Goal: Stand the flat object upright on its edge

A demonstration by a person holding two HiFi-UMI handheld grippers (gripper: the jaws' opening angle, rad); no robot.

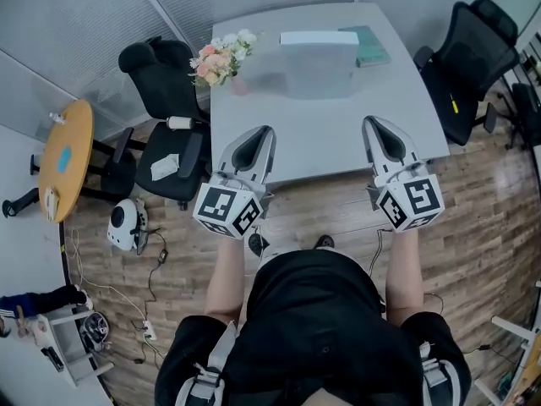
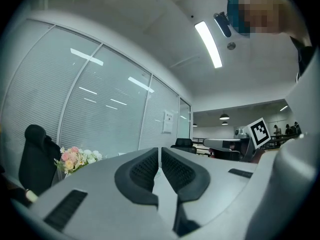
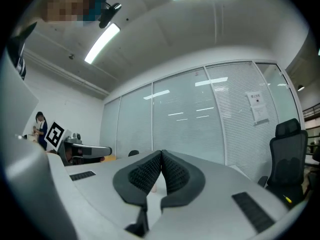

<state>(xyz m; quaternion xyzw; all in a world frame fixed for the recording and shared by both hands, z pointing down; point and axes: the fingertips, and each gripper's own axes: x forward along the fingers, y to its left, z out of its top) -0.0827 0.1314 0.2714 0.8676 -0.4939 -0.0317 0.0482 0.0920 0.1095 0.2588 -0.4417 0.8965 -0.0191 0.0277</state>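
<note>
Person in a black top (image 1: 313, 311) holds the left gripper (image 1: 267, 134) and right gripper (image 1: 370, 125) level over the near edge of the pale grey table (image 1: 330, 134), both jaws clenched on nothing. At the far side, the pale blue flat board (image 1: 319, 68) stands upright, right of a pink-and-white flower bunch (image 1: 220, 57).

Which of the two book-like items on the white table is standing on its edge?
The pale one, nearer the flowers, stands upright, showing its broad face; the teal one toward the far right corner lies flat.
</note>
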